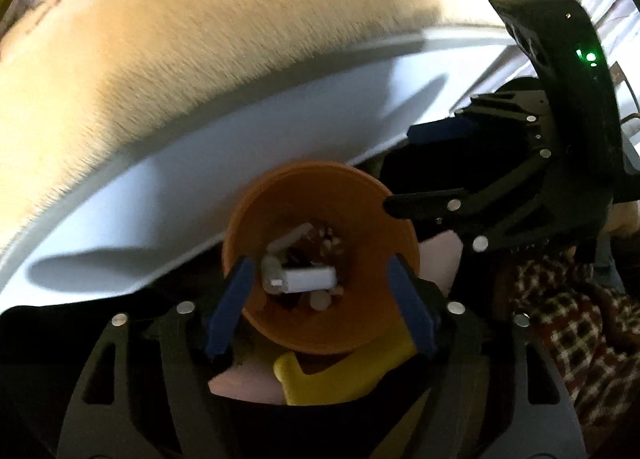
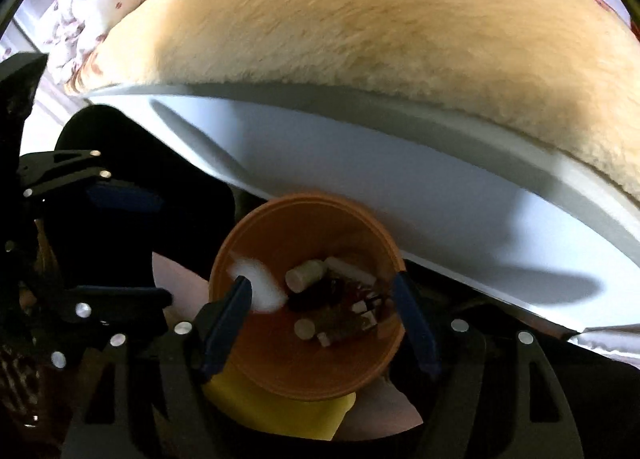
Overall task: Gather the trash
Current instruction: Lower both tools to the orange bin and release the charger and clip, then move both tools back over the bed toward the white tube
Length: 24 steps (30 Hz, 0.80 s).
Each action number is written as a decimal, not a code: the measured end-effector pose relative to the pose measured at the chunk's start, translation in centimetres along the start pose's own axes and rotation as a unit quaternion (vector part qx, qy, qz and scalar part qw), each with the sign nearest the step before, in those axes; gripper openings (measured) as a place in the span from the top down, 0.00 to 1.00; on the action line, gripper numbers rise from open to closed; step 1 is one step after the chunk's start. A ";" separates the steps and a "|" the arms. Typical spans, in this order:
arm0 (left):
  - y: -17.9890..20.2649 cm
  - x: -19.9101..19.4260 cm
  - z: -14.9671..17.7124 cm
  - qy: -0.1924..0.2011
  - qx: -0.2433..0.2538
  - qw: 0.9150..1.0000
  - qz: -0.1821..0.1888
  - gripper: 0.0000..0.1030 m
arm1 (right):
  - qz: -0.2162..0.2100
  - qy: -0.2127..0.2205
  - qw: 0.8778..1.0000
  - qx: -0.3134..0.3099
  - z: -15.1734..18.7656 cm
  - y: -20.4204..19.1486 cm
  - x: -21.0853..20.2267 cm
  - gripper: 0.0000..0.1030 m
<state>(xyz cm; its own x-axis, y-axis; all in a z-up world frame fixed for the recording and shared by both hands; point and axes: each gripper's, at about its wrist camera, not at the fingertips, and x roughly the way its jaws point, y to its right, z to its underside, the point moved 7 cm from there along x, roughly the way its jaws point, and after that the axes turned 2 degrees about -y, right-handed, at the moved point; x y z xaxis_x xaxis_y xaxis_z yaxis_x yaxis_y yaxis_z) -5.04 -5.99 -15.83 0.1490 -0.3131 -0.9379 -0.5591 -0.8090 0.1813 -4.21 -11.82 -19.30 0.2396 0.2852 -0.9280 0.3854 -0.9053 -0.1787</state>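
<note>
Both the left gripper (image 1: 320,307) and right gripper (image 2: 320,319) look wide open, holding nothing, straddling the orange cup (image 1: 320,259) of loose scraps; light, thin-walled, probably crushable, so grip the rim gently.

Orange cup (image 1: 320,259) upright, mouth open, holding mixed trash (image 1: 304,275): white cylinders, dark scraps.

Orange cup (image 1: 320,259) hides most of the yellow object (image 1: 344,375).
</note>
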 end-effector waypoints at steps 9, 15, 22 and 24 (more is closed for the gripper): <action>-1.6 -5.2 -2.1 0.079 -0.018 0.996 -0.035 0.33 | -0.024 0.078 0.997 0.009 -1.4 0.3 -4.8 0.29; -2.6 -11.0 -5.7 0.177 -0.037 0.982 -0.049 0.25 | -0.036 0.173 0.984 -0.010 -4.1 -0.1 -10.3 0.24; -5.2 -14.0 -10.8 0.224 -0.082 0.967 -0.094 0.24 | -0.023 0.227 0.973 0.023 -6.7 2.6 -12.7 0.20; -6.4 -14.3 -12.3 0.232 -0.094 0.963 -0.101 0.24 | -0.024 0.234 0.971 0.034 -7.3 3.0 -12.8 0.19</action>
<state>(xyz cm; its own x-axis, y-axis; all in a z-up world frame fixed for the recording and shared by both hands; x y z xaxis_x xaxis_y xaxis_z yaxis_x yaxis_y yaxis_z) 6.44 -2.43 0.04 0.6128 -0.2931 -0.7338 -0.3298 -0.9388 0.0996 0.36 -15.87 -5.57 0.6070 0.4256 -0.6711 0.3506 -0.9013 -0.2544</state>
